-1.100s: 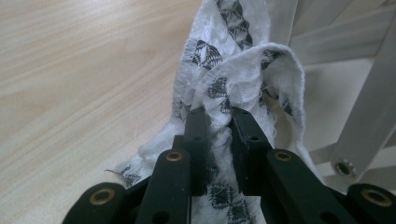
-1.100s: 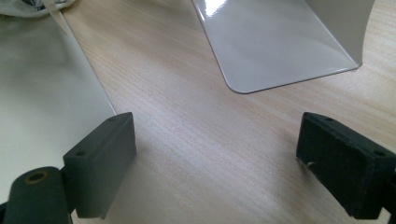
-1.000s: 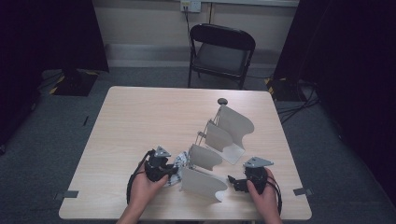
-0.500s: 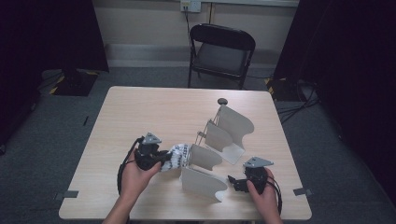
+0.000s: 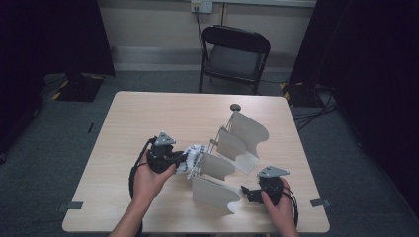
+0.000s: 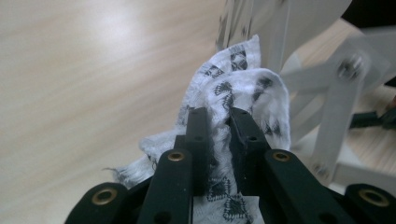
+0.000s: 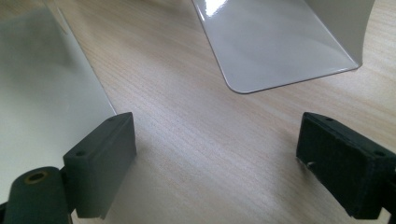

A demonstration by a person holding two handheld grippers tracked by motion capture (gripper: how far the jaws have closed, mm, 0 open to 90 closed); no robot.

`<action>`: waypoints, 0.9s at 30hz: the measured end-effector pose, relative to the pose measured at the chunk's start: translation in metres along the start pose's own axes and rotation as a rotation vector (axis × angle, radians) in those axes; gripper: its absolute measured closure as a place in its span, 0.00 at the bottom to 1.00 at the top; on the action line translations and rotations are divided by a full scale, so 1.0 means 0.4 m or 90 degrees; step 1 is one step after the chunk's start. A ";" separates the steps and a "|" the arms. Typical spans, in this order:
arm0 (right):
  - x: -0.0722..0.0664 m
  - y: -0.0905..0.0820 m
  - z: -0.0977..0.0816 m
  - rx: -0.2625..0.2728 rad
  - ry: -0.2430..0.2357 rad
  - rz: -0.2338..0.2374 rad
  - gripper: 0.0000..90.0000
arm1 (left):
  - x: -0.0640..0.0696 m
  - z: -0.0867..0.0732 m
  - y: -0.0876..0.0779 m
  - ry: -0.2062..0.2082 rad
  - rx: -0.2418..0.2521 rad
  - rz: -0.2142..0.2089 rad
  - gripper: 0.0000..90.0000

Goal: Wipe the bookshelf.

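Pale wood grain runs across the table, and the landmark on it is a grey rack of curved upright panels strung on thin rods, standing right of centre and slanting from the near edge toward the far right. Everything turns on the side of that rack facing the person's left: there the left gripper has its black jaws clamped together on a white cloth with a dark checked print, and the left gripper view shows the cloth bunched between the jaws and spilling up past their tips, with a rack panel and its bolted strut right behind it. From the high view the cloth sits just at the rack's left side, level with the gap between the two nearer panels, its free end pointing toward that gap, so I judge the next move to be a short push along the gripper's own line into the slot. The right gripper rests at the rack's near right end, jaws wide apart over bare wood, holding nothing, its jaws pointing at the nearest panel.
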State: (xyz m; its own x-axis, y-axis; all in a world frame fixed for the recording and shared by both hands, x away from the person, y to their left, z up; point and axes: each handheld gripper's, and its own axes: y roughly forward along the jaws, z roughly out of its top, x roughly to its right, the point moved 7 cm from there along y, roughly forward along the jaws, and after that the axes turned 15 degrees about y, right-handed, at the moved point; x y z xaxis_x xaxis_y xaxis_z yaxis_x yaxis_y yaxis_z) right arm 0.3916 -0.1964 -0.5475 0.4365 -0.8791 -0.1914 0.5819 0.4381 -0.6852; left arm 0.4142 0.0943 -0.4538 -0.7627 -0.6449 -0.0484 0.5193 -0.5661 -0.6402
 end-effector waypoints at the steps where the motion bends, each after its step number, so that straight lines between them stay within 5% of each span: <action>1: 0.000 0.000 0.000 0.001 -0.001 0.001 0.12 | 0.005 -0.028 0.018 0.003 -0.018 -0.007 0.88; 12: 0.000 0.000 0.000 0.000 0.000 0.000 0.12 | 0.003 -0.143 0.043 -0.018 -0.063 -0.008 0.88; 20: -0.001 0.000 0.000 0.000 0.002 -0.002 0.12 | -0.050 -0.206 -0.013 -0.047 -0.069 0.037 0.88; 24: -0.001 0.000 0.000 0.000 0.003 -0.003 0.12 | -0.075 -0.244 -0.034 -0.055 -0.066 0.059 0.78; 27: -0.005 -0.002 0.002 -0.010 0.003 -0.009 0.15 | -0.076 -0.268 -0.040 -0.058 -0.057 0.052 0.68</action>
State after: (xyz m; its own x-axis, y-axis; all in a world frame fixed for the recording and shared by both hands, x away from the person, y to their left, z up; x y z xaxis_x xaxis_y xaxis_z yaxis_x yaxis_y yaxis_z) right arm 0.3909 -0.1949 -0.5463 0.4247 -0.8862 -0.1853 0.5767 0.4226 -0.6991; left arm 0.3878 0.1779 -0.5243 -0.6792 -0.7330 -0.0362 0.5387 -0.4644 -0.7029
